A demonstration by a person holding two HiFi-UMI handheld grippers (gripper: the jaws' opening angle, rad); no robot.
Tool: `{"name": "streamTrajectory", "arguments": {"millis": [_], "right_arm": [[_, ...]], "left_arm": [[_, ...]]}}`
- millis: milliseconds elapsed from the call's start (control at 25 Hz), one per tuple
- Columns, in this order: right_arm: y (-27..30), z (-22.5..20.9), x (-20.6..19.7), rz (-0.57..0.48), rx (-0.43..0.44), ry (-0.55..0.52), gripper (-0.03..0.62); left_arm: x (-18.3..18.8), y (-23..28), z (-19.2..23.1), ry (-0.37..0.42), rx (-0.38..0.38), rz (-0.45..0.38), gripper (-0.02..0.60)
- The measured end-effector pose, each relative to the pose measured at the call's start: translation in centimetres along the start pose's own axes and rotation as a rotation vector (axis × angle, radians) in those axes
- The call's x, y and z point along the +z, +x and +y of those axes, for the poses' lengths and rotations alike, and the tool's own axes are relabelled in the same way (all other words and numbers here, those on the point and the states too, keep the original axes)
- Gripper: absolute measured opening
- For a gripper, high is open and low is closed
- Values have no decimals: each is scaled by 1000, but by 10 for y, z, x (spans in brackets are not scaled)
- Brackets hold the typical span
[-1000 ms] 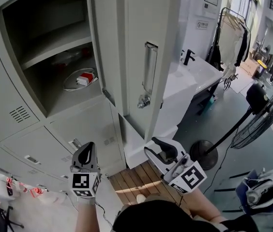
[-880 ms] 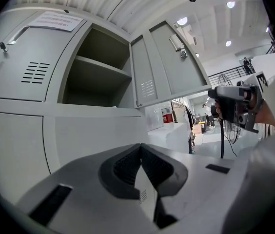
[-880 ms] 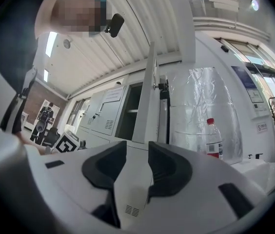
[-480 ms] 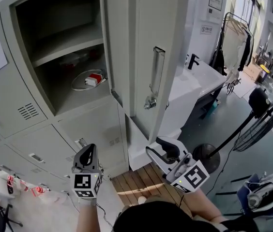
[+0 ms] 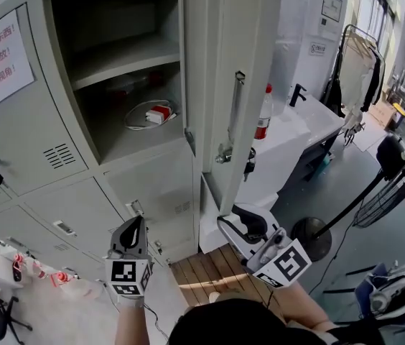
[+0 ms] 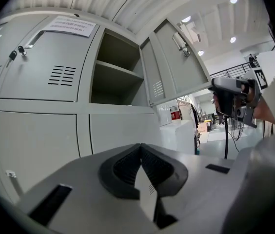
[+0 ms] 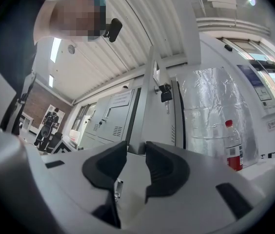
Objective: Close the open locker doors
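The grey locker bank fills the left of the head view. One upper compartment (image 5: pixel 102 131) (image 6: pixel 115 77) stands open. Its door (image 5: pixel 253 56) (image 6: pixel 176 67) (image 7: pixel 159 111) swings out toward me, edge-on, with a long handle (image 5: pixel 238 103) and a lock (image 5: pixel 224 153) with keys hanging. My left gripper (image 5: pixel 136 223) (image 6: pixel 140 147) is shut and empty, low in front of the closed lower lockers. My right gripper (image 5: pixel 225 225) (image 7: pixel 136 147) sits just below the door's lower corner, jaws a little apart with nothing between them.
A coiled white cable with a red-and-white item (image 5: pixel 156 113) lies in the open compartment. A red-labelled bottle (image 5: pixel 263 117) (image 7: pixel 232 145) stands on the white counter (image 5: pixel 299 124) behind the door. A standing fan (image 5: pixel 403 185), clothes rack (image 5: pixel 357 56) and wooden pallet (image 5: pixel 202 268) lie right and below.
The lockers and open door have slid right and down in the head view as I came nearer. The bottle and hanging keys have come into sight. Both grippers keep their jaws as before.
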State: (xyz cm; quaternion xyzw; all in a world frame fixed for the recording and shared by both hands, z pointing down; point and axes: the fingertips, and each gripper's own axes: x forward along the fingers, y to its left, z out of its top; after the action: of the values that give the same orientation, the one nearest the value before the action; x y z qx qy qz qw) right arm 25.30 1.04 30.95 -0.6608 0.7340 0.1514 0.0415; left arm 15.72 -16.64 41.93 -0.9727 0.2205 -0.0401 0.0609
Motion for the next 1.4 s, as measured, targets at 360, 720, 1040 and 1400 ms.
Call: {"name": "streamTrajectory", "arguments": {"millis": [360, 720, 1040, 1400], "right_arm": [[27, 28, -1, 8, 54, 9, 129], [55, 50, 7, -18, 123, 15, 120], [81, 65, 6, -38, 153, 24, 115], [111, 77, 2, -60, 207, 52, 112]], "left_arm": [[-10, -38, 23, -19, 53, 4, 9], [-23, -87, 47, -38, 148, 28, 9], [-35, -123, 66, -39, 212, 54, 9], [-42, -142, 81, -56, 272, 74, 9]]}}
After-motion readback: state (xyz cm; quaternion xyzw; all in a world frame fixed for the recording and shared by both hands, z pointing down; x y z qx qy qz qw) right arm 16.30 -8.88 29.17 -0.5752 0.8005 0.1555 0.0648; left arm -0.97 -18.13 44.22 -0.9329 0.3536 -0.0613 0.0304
